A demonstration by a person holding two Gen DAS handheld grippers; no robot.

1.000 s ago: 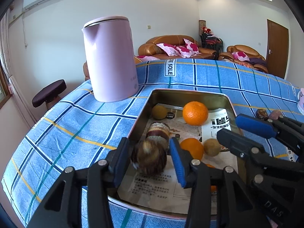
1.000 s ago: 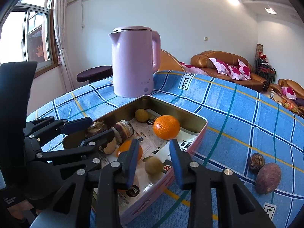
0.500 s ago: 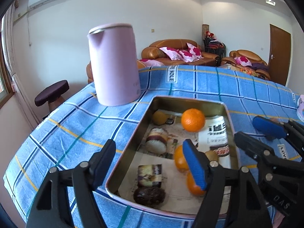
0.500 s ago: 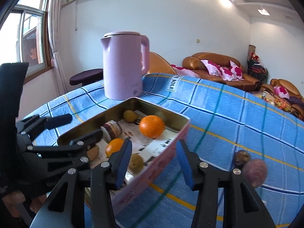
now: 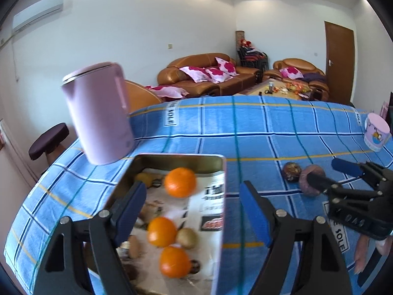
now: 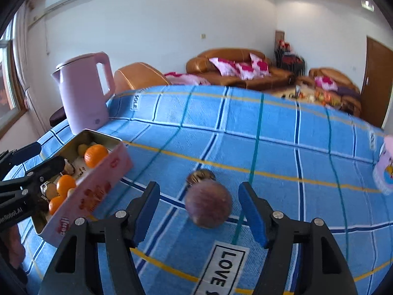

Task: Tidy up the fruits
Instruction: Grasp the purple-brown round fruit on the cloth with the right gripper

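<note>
Mostly done: oranges in tin (image 5: 216,162). Purple fruit (image 6: 208,204) and brown fruit (image 6: 200,175) remain right of tin. Right tool (image 6: 199,211) spread around purple fruit; left tool (image 5: 194,211) spread, empty.

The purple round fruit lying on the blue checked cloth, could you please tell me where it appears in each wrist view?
Left wrist view: the purple round fruit lies right of centre, partly behind a finger of the right gripper.
Right wrist view: it lies at lower centre, between the open jaws.
Shared landmark: the small dark fruit sits beside it in both views.
</note>
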